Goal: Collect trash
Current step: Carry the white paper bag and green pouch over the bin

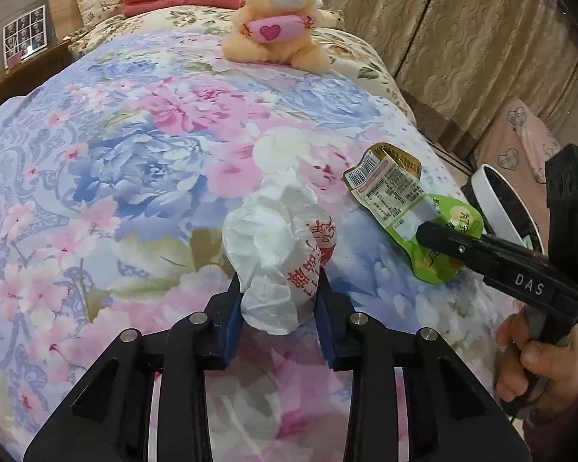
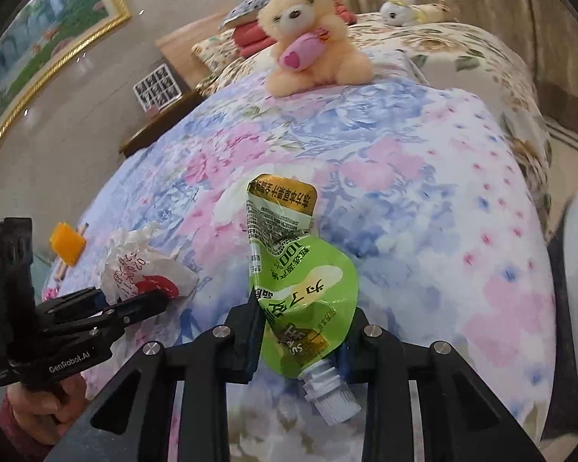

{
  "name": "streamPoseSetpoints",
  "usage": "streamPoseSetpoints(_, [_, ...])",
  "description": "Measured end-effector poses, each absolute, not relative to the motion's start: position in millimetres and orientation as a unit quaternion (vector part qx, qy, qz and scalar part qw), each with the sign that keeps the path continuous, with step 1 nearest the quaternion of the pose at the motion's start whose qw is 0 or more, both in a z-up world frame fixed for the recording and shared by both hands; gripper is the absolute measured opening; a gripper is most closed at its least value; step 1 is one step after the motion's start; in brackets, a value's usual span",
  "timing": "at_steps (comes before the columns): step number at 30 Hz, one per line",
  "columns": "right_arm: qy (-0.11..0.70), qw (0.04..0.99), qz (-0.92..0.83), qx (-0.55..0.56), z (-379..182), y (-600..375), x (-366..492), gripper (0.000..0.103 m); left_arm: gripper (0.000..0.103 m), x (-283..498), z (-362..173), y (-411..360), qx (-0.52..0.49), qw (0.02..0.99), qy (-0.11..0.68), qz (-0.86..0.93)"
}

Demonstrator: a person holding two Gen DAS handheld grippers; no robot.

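Since both pieces look light and limp, your left gripper (image 1: 279, 288) clamps the crumpled white wrapper (image 1: 273, 246) mid-bed (image 1: 96, 177) by its bunched bulk while your right gripper (image 2: 308, 331) pinches the green pouch (image 2: 304, 285) above its stiffer spout, near the bed's right edge.

A home bedroom; floral-quilted bed (image 1: 135, 146), teddy bear (image 1: 275, 19), curtains (image 1: 462, 30).
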State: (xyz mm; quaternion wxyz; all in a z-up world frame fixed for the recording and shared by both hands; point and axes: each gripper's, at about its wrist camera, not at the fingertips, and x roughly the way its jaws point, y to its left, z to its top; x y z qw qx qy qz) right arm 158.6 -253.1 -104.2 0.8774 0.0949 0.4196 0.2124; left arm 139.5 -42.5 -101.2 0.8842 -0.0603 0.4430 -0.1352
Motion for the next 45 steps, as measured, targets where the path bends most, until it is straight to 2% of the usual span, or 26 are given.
streamPoseSetpoints(45, [0.340,0.919,0.117,0.164,-52.5,-395.6,74.8,0.030,0.030,112.6,-55.2,-192.1,0.026,0.875,0.414,-0.250])
